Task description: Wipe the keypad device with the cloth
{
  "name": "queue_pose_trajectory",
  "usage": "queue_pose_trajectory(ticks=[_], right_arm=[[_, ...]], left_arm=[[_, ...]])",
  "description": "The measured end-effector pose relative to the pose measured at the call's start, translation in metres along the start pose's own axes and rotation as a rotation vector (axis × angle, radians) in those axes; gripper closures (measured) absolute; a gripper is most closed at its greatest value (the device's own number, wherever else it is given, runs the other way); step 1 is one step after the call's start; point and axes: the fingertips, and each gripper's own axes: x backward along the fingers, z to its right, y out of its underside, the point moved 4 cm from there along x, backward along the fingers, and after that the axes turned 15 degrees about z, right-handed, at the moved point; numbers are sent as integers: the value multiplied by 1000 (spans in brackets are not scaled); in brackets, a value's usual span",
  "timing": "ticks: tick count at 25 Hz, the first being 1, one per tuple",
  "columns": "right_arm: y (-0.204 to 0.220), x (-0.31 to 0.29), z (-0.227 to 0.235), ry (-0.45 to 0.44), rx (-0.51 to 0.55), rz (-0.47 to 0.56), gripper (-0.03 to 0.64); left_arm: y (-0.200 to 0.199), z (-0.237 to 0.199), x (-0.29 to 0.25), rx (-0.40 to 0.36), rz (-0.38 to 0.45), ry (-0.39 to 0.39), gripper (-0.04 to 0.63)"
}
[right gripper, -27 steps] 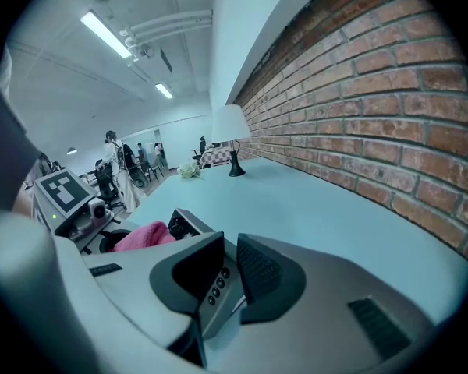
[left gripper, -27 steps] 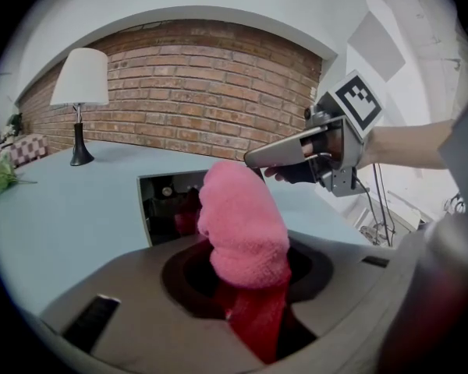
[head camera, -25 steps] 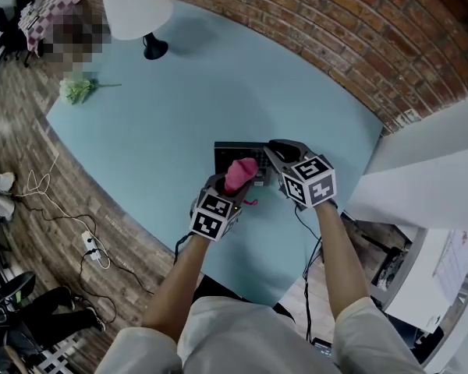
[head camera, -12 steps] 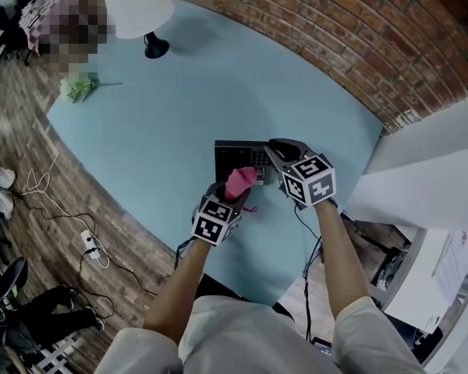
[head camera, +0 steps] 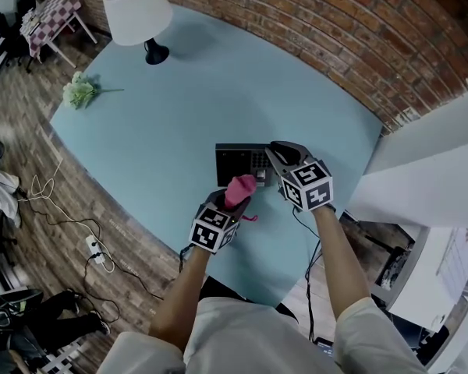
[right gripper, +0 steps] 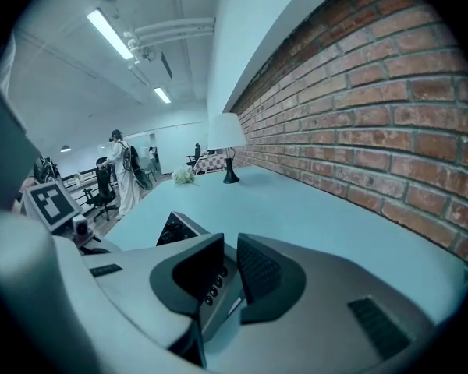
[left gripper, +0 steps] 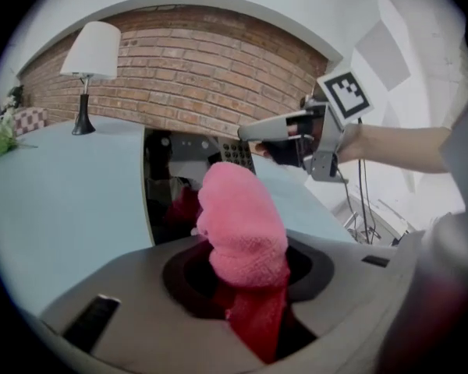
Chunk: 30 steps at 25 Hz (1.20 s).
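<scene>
Since the earlier frame, the left claw (left gripper: 246, 302) has drawn back toward the near edge of the pale-blue tabletop (head camera: 164, 131). The keypad device (head camera: 235, 160) lies flat, right of centre. It looks stiff and probably light, so it is best steadied by its rim, as the right claw (right gripper: 230, 259) does, pinching its right edge. The pink cloth (head camera: 240, 189), soft and bunched, is pinched in the left claw just near of the device; contact is uncertain.
</scene>
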Motion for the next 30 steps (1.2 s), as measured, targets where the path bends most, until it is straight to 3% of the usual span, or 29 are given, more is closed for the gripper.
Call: queue_pose_trajectory(ticks=[5,8,12,16,30], right_arm=[[-3,37,2,104,-27,92,540],[5,71,-6,151,-55,103,539],[16,118,-15,233,-112,107,540],[19,152,-25,257,-155,114,540],[34,182,-40,255,-187,82,540]], left_arm=[[-63,4,7,-104,157,-6,420],[-100,2,-4,-195,200,-15,419],[-120,0,-28,-400,123,-21,419],[-119,-1,-46,-603,14,-18,417],[-80,11,-58,-632,-121,73,417]])
